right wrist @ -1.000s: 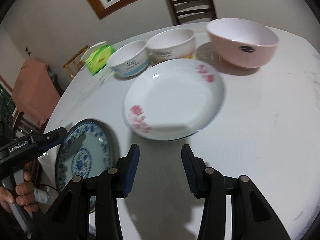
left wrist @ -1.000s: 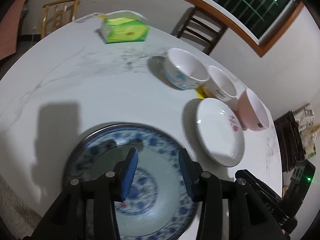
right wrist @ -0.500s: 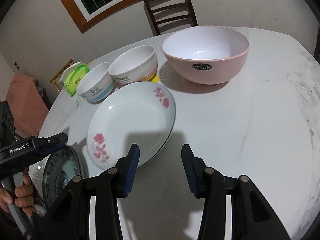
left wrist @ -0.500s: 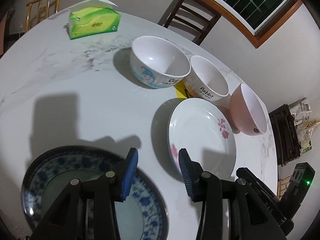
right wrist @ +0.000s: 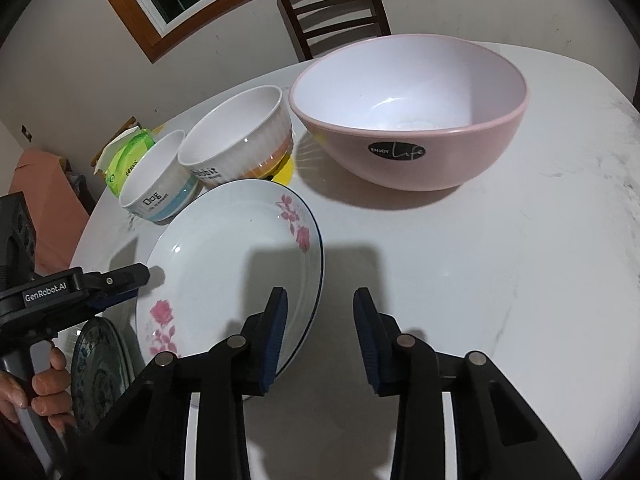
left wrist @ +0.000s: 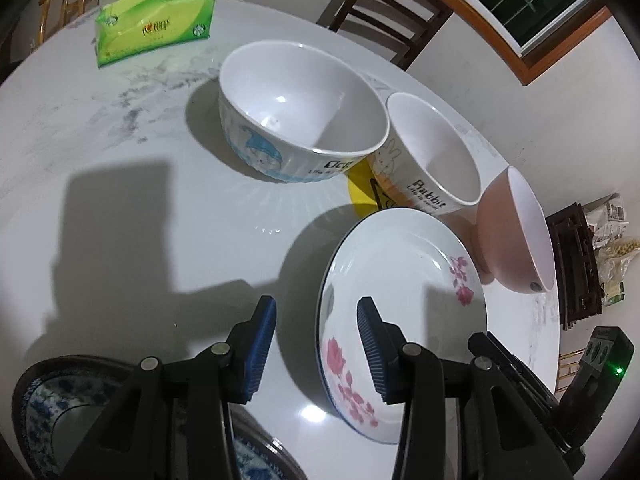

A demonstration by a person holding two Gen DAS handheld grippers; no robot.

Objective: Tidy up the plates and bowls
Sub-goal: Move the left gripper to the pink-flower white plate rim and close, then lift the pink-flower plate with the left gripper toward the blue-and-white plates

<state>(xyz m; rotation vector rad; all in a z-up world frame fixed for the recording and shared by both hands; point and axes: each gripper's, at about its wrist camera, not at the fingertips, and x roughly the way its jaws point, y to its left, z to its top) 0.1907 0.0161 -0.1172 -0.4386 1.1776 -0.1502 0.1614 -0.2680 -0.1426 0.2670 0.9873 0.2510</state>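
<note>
The flower plate (right wrist: 224, 264) lies between both grippers, and the right gripper (right wrist: 320, 332), open and closing, straddles its near rim.

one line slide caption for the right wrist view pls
Open right gripper straddles the near rim of the white rose-patterned plate on the white marble table, pink bowl beyond.

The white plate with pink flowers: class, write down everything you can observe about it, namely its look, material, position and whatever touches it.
The white plate with pink flowers is shallow and glossy, seemingly ceramic or melamine, with a thin dark rim line and pink sprays on opposite sides. It is empty and lies flat on the marble table, in front of the Rabbit bowl. The left gripper and right gripper each straddle a rim edge, jaws apart; contact cannot be told.
</note>
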